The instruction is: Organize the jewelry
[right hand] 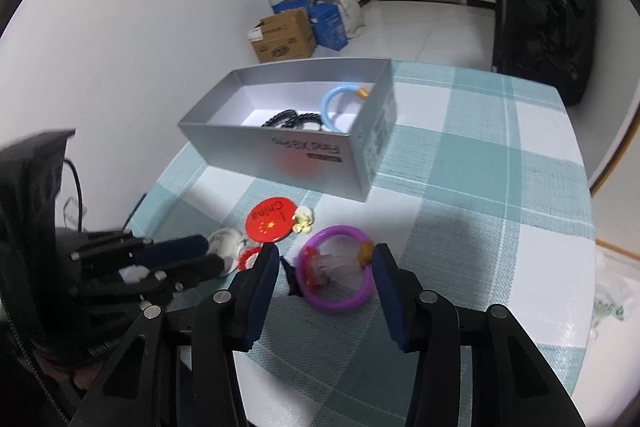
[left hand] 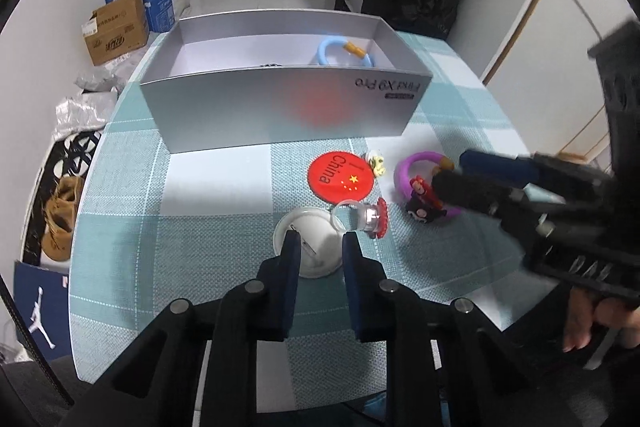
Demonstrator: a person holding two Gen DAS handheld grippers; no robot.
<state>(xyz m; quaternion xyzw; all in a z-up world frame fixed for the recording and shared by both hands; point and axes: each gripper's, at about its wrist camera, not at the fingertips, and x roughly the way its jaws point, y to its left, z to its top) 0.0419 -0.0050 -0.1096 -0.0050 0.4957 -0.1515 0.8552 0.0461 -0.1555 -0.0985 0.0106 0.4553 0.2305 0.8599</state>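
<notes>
The left gripper [left hand: 318, 241] hangs low over a white badge [left hand: 308, 247], fingers spread, gripping nothing. The right gripper [right hand: 326, 259], also spread, tilts down around a purple bracelet [right hand: 340, 269] lying at 5 o'clock from the silver box [right hand: 288, 151] on the table [right hand: 480, 187].

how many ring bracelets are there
2. A blue bracelet lies in the box; a purple bracelet lies on the table between the right gripper fingers. Others may be hidden.
</notes>
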